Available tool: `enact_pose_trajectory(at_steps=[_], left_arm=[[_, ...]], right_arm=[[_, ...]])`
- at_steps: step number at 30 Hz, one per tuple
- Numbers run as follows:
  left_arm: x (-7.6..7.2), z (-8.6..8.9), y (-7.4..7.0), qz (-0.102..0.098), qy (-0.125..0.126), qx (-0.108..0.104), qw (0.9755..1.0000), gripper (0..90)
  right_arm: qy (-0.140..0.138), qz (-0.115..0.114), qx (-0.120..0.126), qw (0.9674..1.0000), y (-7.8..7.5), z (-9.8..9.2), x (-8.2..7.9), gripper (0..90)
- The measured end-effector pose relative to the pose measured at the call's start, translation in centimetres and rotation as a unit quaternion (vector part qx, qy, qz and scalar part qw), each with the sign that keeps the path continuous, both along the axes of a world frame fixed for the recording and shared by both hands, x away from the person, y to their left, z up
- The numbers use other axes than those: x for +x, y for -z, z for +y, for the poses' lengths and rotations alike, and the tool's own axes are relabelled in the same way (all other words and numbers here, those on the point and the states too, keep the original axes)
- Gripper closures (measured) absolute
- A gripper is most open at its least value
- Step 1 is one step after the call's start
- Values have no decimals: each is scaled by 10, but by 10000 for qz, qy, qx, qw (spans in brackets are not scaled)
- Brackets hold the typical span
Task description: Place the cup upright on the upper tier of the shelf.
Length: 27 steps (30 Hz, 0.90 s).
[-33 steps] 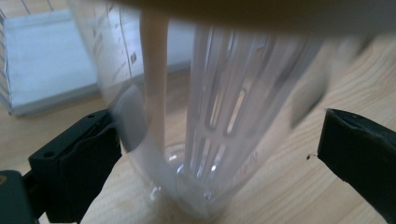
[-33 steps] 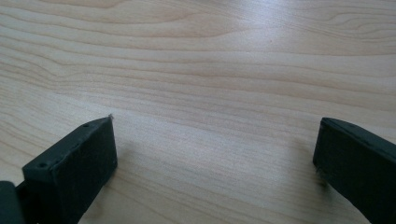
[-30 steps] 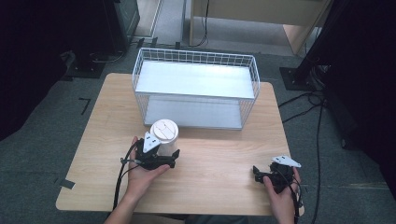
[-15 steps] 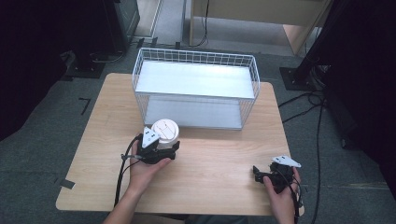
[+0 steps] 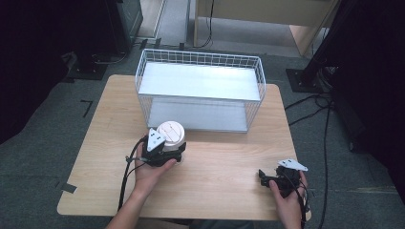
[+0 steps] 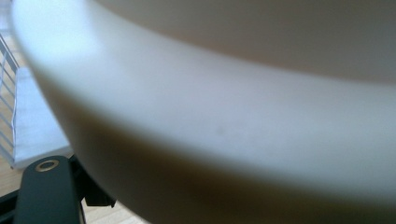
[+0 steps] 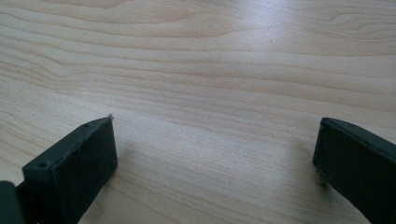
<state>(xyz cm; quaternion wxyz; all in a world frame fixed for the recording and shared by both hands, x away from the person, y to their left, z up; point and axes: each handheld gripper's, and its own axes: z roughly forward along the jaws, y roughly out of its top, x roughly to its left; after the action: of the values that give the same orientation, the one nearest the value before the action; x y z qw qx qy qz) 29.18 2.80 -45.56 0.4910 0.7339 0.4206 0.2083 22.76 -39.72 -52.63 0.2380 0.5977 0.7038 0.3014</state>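
Two hand-held grippers are over a light wooden counter [image 5: 224, 162], and a white wire basket [image 5: 200, 90] standing at the counter's far middle serves as the landmark. The basket is a rectangular cage with a pale flat floor, open at the top.

Just in front of the basket's near-left corner stands a white lidded cup [image 5: 171, 134], upright on the counter, its round lid facing up. The left hand-held gripper [image 5: 169, 152] is at the cup's near side, held by the person's left hand [image 5: 152, 172], with its grey three-cornered plate beside the lid. From above, its black jaws appear to reach around the cup's lower body. In the left gripper view the cup [image 6: 233, 116] is pressed so close to the camera that it is a pale blur, with one black jaw at the lower left and a bit of the basket's wire wall [image 6: 7, 93] behind. Whether the jaws actually clamp the cup I cannot tell.

Well to the near right of the basket, close to the counter's front edge, the right hand-held gripper [image 5: 263, 179] sits low in the person's right hand [image 5: 286, 200]. In the right gripper view [image 7: 215, 154] its jaws stand wide apart, with bare wood grain between them.
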Motion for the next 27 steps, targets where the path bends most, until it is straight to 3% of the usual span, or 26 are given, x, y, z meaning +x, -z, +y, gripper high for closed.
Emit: enact_pose_trajectory(at_steps=[7,10,18,27], left_arm=[[0,1,-8,-114,-12,-178,9998,152],[-1,1,-12,-195,-49,-160,9997,153],[-6,0,-23,-622,-223,-152,9977,155],[-8,-1,-40,-877,-313,-224,9954,156]], right_arm=[[-1,0,-1,10000,0,0,0,0],[-1,0,0,10000,0,0,0,0],[2,-8,4,10000,0,0,0,0],[3,-5,8,10000,0,0,0,0]])
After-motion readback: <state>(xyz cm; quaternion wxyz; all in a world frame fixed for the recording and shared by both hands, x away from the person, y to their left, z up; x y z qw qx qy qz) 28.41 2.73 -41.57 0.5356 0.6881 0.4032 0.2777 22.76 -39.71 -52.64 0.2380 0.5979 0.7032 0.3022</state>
